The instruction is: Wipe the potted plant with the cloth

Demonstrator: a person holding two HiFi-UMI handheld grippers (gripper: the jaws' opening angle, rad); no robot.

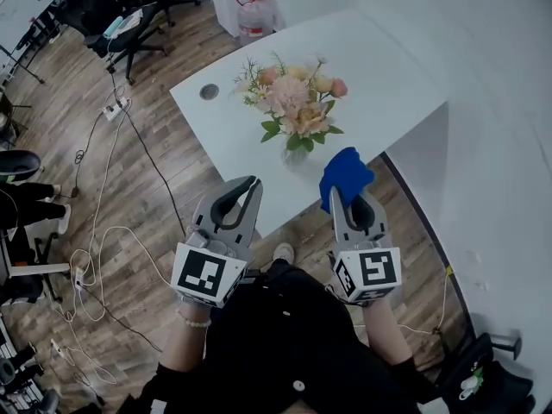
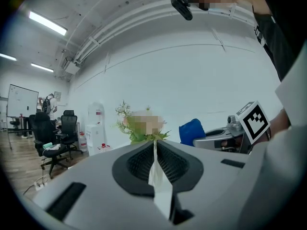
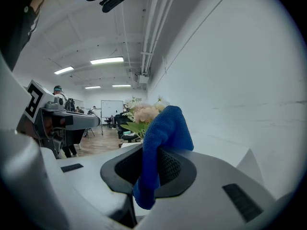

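A bunch of pink and cream flowers with green leaves (image 1: 295,106) stands in a clear vase near the front edge of a white table (image 1: 388,67). My right gripper (image 1: 347,194) is shut on a blue cloth (image 1: 345,176), held just right of the vase and in front of the table edge. In the right gripper view the cloth (image 3: 160,143) stands up between the jaws, with the flowers (image 3: 144,114) beyond it. My left gripper (image 1: 251,184) is shut with nothing in it, left of the vase. In the left gripper view the plant (image 2: 139,126) is straight ahead.
A round cable hole (image 1: 210,91) is in the table's left part. A water jug (image 1: 256,14) stands on the floor behind the table. Office chairs (image 1: 121,7) and loose cables (image 1: 103,231) are on the wooden floor at left. A white wall (image 1: 509,188) runs along the right.
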